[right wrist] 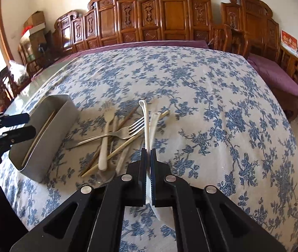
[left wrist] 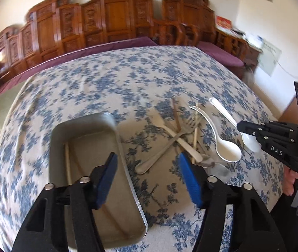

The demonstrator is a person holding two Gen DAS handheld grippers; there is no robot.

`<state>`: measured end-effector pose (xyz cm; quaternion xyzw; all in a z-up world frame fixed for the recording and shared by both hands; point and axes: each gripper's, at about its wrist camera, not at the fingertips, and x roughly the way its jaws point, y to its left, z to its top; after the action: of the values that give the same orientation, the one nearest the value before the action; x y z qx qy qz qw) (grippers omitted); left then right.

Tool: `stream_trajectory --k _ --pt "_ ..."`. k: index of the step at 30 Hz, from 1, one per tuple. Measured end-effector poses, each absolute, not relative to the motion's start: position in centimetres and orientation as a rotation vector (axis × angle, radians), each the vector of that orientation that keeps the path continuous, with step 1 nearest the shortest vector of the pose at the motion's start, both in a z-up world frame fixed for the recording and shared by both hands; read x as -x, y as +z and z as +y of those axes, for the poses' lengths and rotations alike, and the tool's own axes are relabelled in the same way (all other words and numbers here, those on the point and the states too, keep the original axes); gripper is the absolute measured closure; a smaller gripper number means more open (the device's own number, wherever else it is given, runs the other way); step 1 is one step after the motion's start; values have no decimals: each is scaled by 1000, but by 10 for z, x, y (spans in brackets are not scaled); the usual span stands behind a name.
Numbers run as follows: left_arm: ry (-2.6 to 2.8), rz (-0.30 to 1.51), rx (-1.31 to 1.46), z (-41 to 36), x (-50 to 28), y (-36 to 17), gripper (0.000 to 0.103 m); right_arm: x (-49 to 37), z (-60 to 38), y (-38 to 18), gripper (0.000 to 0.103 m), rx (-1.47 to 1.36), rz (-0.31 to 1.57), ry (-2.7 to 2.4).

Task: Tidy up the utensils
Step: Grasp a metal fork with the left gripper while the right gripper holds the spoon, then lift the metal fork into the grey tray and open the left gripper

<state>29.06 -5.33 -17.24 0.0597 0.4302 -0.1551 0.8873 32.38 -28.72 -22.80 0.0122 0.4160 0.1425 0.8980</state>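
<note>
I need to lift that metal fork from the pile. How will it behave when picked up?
The fork looks stiff and heavy. Its smooth handle may slip. It crosses a white fork and chopsticks, so lifting it will probably shift them.

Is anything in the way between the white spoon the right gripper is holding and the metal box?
The pile of forks and chopsticks lies on the table between the held white spoon and the metal box. Lifted above the pile, nothing visible seems to block it.

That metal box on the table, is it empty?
Not empty. The metal box holds one pale chopstick along its wall; nothing else shows inside.
</note>
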Motion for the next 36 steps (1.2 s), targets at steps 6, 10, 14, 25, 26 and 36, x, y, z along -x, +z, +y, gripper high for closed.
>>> stream_trajectory --k 6,10,14,25,26,36 --pt "-342 999 -213 -86 -323 -194 59 -335 -302 -242 99 -54 881 275" --pt "-346 1073 -252 -101 -340 -213 65 -337 -310 -246 99 -91 889 283" --pt "-326 1128 -316 -114 -353 -228 66 -336 -311 -246 99 -100 884 292" --pt "-365 1226 -353 -131 -374 -246 79 -336 -305 -250 99 -112 897 320" --pt "-375 1227 -347 -131 -375 -246 81 -336 -305 -250 99 -113 898 320" --pt "-406 1195 -288 -133 -373 -243 97 -339 -304 -253 99 -118 909 325"
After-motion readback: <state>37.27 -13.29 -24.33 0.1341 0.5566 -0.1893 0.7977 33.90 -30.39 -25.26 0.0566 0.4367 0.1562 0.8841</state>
